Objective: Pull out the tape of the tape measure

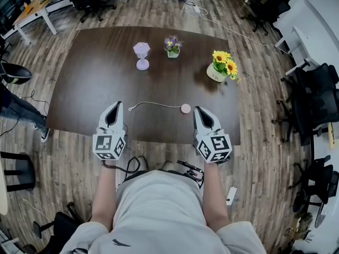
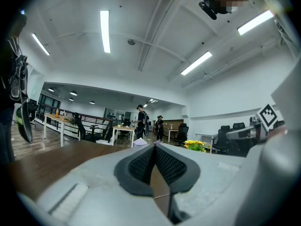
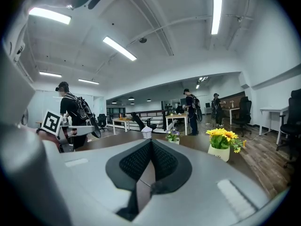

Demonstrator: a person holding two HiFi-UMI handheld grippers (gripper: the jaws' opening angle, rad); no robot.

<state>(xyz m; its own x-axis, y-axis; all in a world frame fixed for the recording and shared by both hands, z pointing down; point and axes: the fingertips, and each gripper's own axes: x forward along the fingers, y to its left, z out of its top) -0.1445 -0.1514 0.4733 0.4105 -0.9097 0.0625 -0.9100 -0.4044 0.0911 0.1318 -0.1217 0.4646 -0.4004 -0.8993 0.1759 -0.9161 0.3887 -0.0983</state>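
A small round pink tape measure [image 1: 185,108] lies on the dark brown table [image 1: 95,78] near its front edge. Its thin white tape [image 1: 153,103] runs out to the left and ends near my left gripper. The left gripper [image 1: 116,106] is shut and empty, its tip just left of the tape's end. To the right of the pink case, the right gripper [image 1: 198,110] is likewise shut with nothing in it. In both gripper views the pads [image 2: 154,146] [image 3: 150,141] meet, and the tape measure is hidden.
Along the table's far side stand a pale pink lamp [image 1: 141,54], a small pot of purple flowers [image 1: 172,45] and a white pot of sunflowers [image 1: 222,66]. Office chairs [image 1: 312,97], desks and people stand around the room. A cable [image 1: 222,23] crosses the floor.
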